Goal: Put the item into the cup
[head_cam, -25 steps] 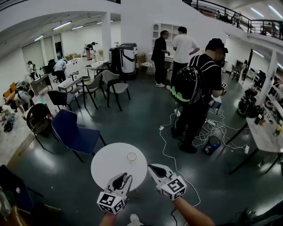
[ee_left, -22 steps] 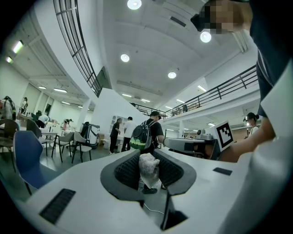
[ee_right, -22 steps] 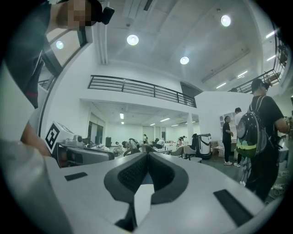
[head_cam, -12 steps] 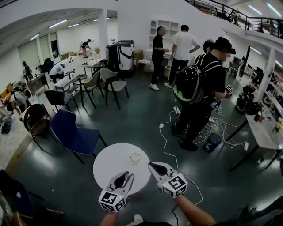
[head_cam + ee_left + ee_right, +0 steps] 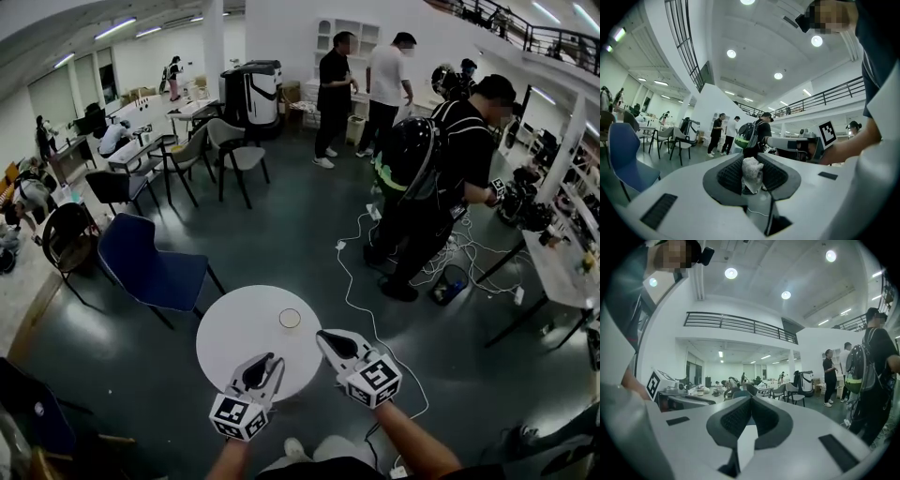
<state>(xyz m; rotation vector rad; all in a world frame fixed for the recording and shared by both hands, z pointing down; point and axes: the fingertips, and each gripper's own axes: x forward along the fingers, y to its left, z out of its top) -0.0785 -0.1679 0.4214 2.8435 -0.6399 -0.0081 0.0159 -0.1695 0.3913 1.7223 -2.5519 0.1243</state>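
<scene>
A small round white table [image 5: 246,330] stands just in front of me, with a clear cup [image 5: 290,319] upright near its far right side. My left gripper [image 5: 263,364] hovers over the table's near edge, short of the cup. In the left gripper view a small crumpled whitish item [image 5: 751,172] sits pinched between the dark pads, so the left gripper [image 5: 753,164] is shut on it. My right gripper [image 5: 327,338] hangs at the table's near right edge, just below and to the right of the cup. Its jaws [image 5: 751,401] meet with nothing between them.
A blue chair [image 5: 150,267] stands left of the table. A person with a backpack [image 5: 422,178] stands to the right beyond it, among white cables [image 5: 361,272] on the dark floor. More chairs [image 5: 230,150] and people fill the back; a desk [image 5: 561,272] lines the right.
Both grippers keep their places over the table's near edge, and the left still holds the item. The head view has shifted a little; people in the background have moved.
</scene>
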